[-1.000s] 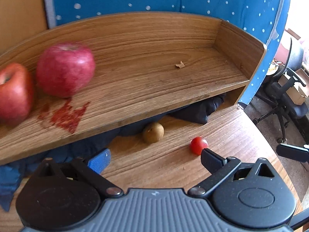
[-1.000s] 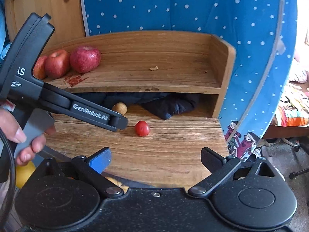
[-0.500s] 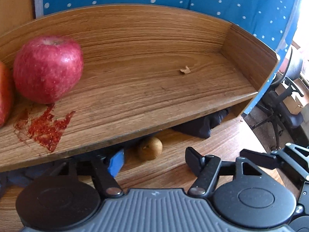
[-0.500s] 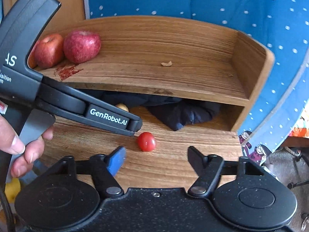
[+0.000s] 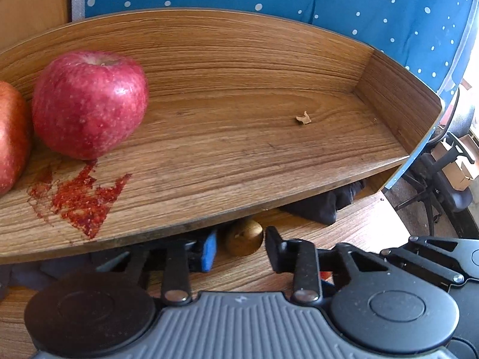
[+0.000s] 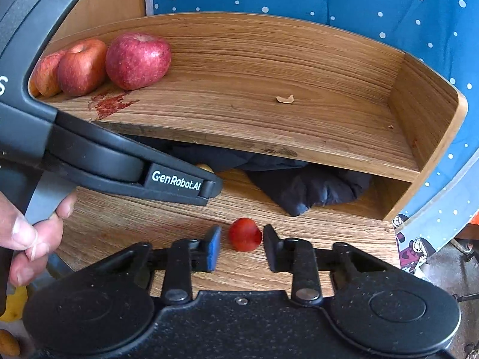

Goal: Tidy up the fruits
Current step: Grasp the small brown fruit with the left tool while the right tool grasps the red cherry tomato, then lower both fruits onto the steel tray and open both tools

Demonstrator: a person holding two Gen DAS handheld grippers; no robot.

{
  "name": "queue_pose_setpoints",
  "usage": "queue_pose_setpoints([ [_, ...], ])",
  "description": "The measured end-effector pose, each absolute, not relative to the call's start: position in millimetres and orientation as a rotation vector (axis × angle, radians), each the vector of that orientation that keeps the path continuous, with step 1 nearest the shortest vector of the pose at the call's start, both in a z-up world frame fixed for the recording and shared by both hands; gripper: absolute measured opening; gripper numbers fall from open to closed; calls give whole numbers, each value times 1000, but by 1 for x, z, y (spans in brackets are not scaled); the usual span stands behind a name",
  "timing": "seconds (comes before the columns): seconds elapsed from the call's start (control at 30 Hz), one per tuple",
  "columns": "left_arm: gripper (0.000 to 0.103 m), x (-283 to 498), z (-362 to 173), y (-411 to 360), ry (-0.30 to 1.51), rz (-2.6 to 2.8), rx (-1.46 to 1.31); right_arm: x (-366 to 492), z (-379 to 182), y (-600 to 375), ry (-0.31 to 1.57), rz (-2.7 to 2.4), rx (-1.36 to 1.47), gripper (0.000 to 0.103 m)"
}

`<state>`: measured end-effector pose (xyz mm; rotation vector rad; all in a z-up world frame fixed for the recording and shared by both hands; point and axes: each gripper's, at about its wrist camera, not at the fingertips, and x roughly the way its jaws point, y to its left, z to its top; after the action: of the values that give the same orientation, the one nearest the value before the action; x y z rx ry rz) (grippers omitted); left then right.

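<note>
Three red apples [image 6: 137, 59] sit at the left end of the wooden shelf [image 6: 269, 119]; the nearest apple [image 5: 89, 104] looms large in the left wrist view. Under the shelf's front edge a small brown fruit [image 5: 244, 237] lies on the table, between the fingers of my left gripper [image 5: 241, 251], which stand close on either side with small gaps. A red cherry tomato [image 6: 245, 234] rests on the table between the fingers of my right gripper [image 6: 242, 245], also narrowed around it and still open.
A red stain [image 5: 80, 197] and a crumb [image 5: 304, 118] mark the shelf. Dark cloth [image 6: 305, 185] is stuffed under it. A hand [image 6: 30, 233] holds the left gripper's body [image 6: 119, 161]. A yellow fruit [image 6: 13, 305] lies at the bottom left. An office chair [image 5: 443, 179] stands beyond the table's right edge.
Both grippers moved forward and down, and their jaws narrowed from wide open: the left around the brown fruit, the right around the cherry tomato.
</note>
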<state>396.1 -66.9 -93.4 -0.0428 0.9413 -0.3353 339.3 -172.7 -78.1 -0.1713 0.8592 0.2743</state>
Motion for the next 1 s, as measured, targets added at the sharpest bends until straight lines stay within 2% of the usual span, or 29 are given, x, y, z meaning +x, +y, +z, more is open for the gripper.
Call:
queue_pose_setpoints([
  [0.1,31,394,-91,-62,941,-342,-46,338,-79,-174,856,273,-175,24],
  [0.57,31,366,-67,-52,933,-366,-39,307,-59,-178,826,244,-158,23],
  [1.0,31,304,-40,-25,922,-339,-66,245,-31,-168,812,268,-129,23],
])
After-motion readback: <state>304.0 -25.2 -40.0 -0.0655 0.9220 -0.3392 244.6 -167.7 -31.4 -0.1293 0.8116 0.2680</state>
